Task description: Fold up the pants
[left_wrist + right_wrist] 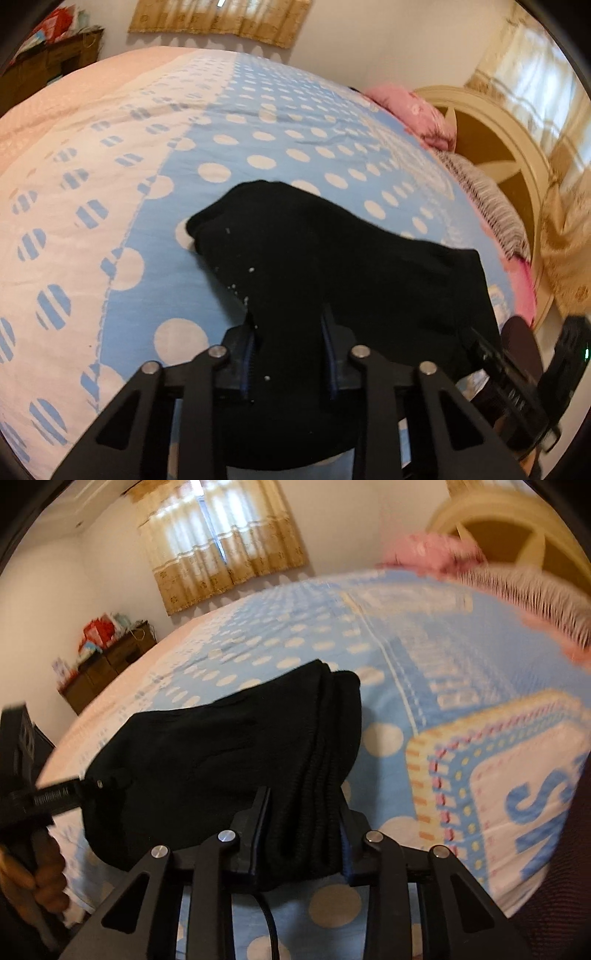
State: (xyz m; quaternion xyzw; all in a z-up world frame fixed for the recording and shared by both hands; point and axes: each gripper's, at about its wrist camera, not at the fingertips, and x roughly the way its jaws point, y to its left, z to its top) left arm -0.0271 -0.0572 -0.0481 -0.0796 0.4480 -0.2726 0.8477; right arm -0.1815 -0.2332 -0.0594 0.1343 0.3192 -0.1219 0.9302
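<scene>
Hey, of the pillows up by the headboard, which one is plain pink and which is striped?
The pink pillow lies farther back, beside the headboard. The striped pillow, with grey and white stripes, lies nearer the black pants.

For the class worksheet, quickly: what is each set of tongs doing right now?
Left tongs: closed on the black pants.
Right tongs: closed on the same pants' folded edge.

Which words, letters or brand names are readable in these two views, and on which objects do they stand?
"S": big blue letter on the bedsheet; the letters under it are cut off.
Left gripper: white print on its finger, too blurred to read.
Right gripper: pale marks on its finger, unreadable.
</scene>
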